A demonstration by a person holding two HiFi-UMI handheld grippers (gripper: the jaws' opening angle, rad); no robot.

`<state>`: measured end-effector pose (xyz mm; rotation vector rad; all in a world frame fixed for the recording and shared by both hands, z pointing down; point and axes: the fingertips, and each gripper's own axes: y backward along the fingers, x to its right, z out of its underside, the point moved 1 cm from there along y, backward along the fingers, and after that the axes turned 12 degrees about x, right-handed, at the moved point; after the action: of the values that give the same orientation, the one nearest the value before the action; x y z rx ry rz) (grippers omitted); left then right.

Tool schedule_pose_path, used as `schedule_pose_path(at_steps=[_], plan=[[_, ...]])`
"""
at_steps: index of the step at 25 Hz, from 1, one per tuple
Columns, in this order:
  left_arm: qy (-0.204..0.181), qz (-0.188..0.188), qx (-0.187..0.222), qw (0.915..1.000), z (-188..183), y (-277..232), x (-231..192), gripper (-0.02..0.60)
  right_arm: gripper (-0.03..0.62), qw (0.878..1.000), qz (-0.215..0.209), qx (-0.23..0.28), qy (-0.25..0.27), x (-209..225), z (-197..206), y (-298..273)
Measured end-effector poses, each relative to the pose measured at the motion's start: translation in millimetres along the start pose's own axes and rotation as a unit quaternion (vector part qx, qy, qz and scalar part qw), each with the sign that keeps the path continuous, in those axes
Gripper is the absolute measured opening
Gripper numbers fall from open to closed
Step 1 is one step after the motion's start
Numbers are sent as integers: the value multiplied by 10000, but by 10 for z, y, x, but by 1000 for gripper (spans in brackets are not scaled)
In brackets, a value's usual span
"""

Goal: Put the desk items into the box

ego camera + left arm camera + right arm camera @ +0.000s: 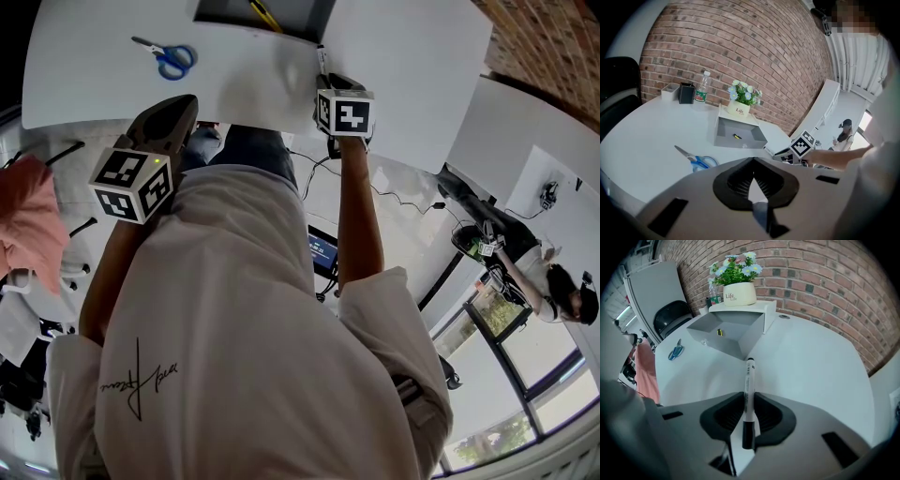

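An open grey box stands on the white table, with a small yellow and black item inside it. My right gripper is shut on a white marker with a black cap, whose tip points at the box's near corner. In the head view the marker sticks out just short of the box. Blue-handled scissors lie on the table left of the box. My left gripper is shut with nothing in it, held back from the table edge near the scissors.
A flower pot sits on a shelf behind the box. A bottle, a black holder and a white holder stand by the brick wall. A black chair is past the table's far side. Another person stands off to the right.
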<state>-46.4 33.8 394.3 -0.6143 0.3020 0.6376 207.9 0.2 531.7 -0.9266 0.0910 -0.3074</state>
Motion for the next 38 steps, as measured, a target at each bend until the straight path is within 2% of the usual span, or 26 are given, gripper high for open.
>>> schedule_pose_path(at_steps=[21, 38], plan=[[-65, 85, 21, 9999, -2, 117, -65, 6, 83, 9996, 181, 99, -180, -44, -16, 128], [-166, 333, 45, 9993, -38, 135, -32, 6, 83, 9988, 308, 269, -270, -122, -60, 369]])
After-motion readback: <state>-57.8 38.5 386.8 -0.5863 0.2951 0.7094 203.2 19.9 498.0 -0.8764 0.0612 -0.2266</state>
